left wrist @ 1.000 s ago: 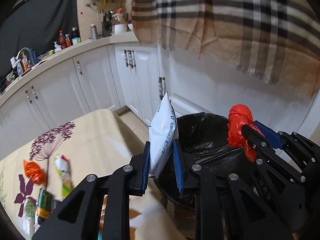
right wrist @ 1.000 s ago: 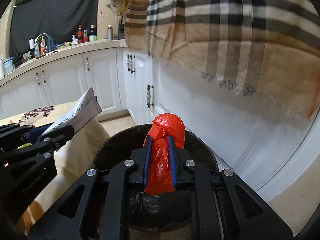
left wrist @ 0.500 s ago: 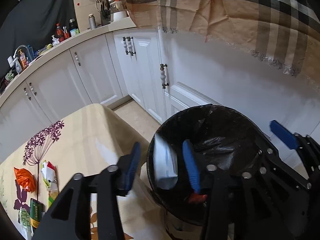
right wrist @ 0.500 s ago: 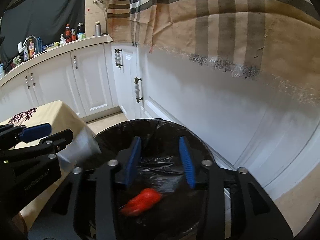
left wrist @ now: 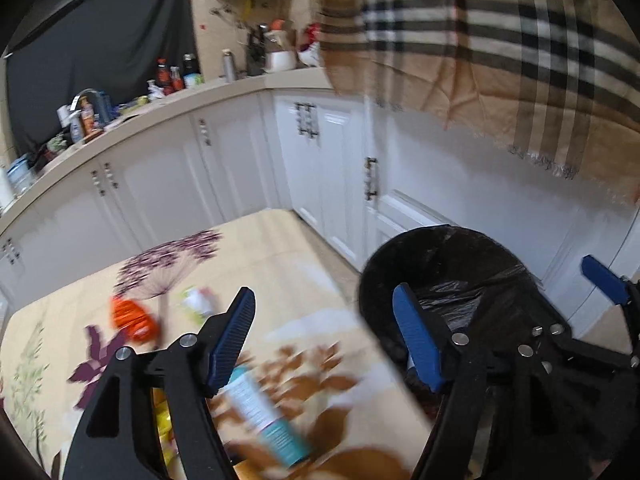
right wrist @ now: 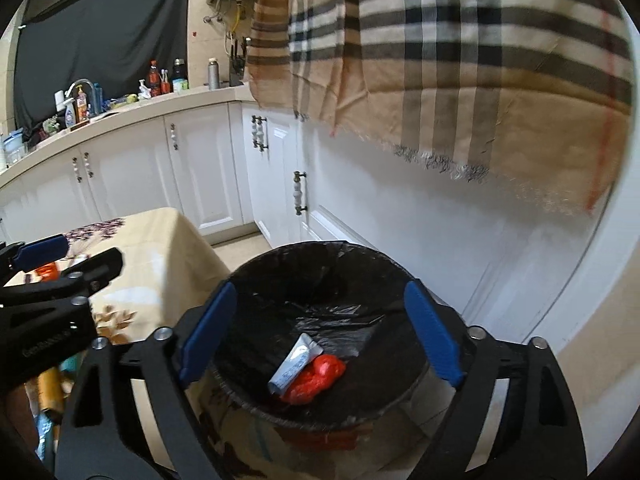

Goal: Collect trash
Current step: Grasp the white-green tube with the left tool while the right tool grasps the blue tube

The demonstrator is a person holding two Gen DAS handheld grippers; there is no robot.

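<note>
The white kitchen cabinets [right wrist: 132, 168] and the plaid cloth [right wrist: 460, 60] hanging over them fill the background. Below them, the surface [left wrist: 280, 248] with its flowered covering sits to the left of the black-lined trash bin [right wrist: 248, 276], the two just beside each other.

Your right gripper [right wrist: 318, 332] hangs over the bin mouth with its jaws opening wide and nothing between them. Down in the liner lie a red plastic wad [right wrist: 316, 380] and a grey-white pouch [right wrist: 294, 364], touching each other, so that pair of items is already collected.

Your left gripper [left wrist: 326, 340] straddles the gap between surface and bin, jaws also opening and empty. It is the nearer hand for what remains, judging by where it points. The rest of the trash lies on the surface to its left and below: an orange wrapper [left wrist: 134, 320], a small white-green packet [left wrist: 198, 302] beside it, and closest, a teal-and-white tube [left wrist: 266, 416] just under the left finger. The tube's long axis runs diagonally away from you toward the upper left, so you would likely want the jaws across that line, not along it. Blur hides the yellow items [left wrist: 164, 420] behind the gripper's frame.
</note>
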